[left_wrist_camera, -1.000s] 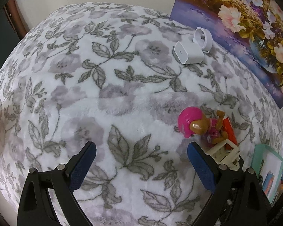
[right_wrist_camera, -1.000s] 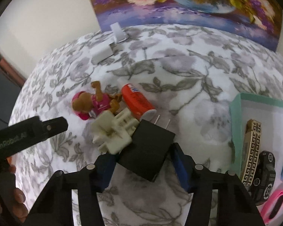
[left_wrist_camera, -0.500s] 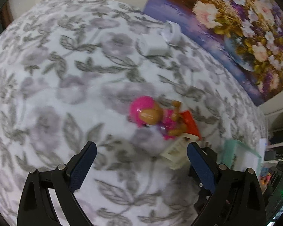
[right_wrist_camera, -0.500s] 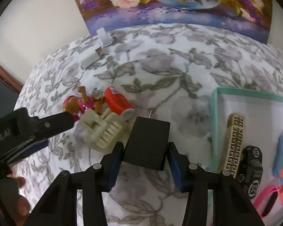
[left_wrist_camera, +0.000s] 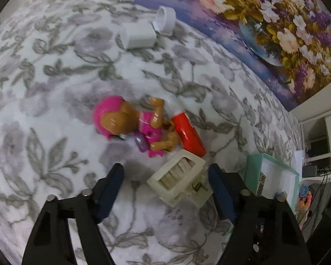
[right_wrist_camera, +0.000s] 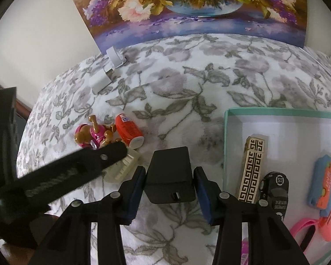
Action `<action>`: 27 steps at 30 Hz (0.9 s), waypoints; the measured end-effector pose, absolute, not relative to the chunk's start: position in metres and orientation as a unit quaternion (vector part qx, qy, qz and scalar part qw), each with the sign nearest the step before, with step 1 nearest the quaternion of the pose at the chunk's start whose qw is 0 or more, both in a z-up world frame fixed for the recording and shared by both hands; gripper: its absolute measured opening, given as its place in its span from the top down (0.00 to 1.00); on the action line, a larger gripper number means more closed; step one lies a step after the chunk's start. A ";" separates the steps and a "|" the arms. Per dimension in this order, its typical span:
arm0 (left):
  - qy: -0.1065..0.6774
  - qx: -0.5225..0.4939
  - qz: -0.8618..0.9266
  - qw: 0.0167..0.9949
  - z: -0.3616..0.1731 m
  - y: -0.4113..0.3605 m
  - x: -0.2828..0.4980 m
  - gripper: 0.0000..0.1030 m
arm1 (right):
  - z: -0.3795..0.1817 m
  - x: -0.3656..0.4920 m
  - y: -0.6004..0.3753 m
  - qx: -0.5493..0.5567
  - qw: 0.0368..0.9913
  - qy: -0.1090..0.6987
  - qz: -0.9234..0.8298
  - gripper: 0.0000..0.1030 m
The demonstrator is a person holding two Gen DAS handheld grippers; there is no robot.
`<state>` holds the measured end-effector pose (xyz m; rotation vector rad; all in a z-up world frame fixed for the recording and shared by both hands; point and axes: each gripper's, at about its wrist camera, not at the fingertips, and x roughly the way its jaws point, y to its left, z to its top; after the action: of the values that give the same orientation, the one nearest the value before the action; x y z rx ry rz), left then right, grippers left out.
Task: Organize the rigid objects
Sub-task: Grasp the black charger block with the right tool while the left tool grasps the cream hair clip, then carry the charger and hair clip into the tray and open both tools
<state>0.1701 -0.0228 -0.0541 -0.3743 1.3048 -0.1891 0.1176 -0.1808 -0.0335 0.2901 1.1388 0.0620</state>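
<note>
On the white fleece blanket with grey flower print (left_wrist_camera: 55,101), the left gripper (left_wrist_camera: 165,176) has its jaws spread around a cream plastic brush block (left_wrist_camera: 178,181); they have just been closing in, and the left pad is still apart from the block while the right pad sits just beside its edge, so it is not yet pinched. Just beyond the block lie a pink-helmeted brown toy dog figure (left_wrist_camera: 125,123) and a red cylindrical tube with a white cap (left_wrist_camera: 187,132), touching each other. Far back near the painted flower picture (left_wrist_camera: 275,22) are two small white plastic cases (left_wrist_camera: 139,35).

Further right, the right gripper (right_wrist_camera: 168,185) is clamped on a black square charger block (right_wrist_camera: 168,176), its blue pads pressing both sides, raised above the blanket. To its right stands the mint-rimmed white tray (right_wrist_camera: 226,143), which holds a gold-and-black patterned bar (right_wrist_camera: 252,165), a black toy car (right_wrist_camera: 275,190) and a blue-and-orange toy (right_wrist_camera: 326,183)
</note>
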 end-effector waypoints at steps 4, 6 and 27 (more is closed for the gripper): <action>0.600 -0.168 -0.098 0.776 -0.054 -0.030 0.167 0.36 | -0.034 0.116 -0.184 0.144 0.831 0.537 0.029 0.53; 0.602 -0.175 -0.114 0.771 -0.054 -0.034 0.167 0.43 | -0.034 0.115 -0.186 0.148 0.830 0.536 0.029 0.53; 0.536 -0.135 -0.103 0.827 0.020 -0.049 0.155 0.44 | 0.005 0.103 -0.225 0.172 0.852 0.495 0.014 0.54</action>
<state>0.1548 -0.0490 0.0199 -0.2864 1.1379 -0.2194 0.1034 -0.2250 0.0048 0.3619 1.0424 0.0286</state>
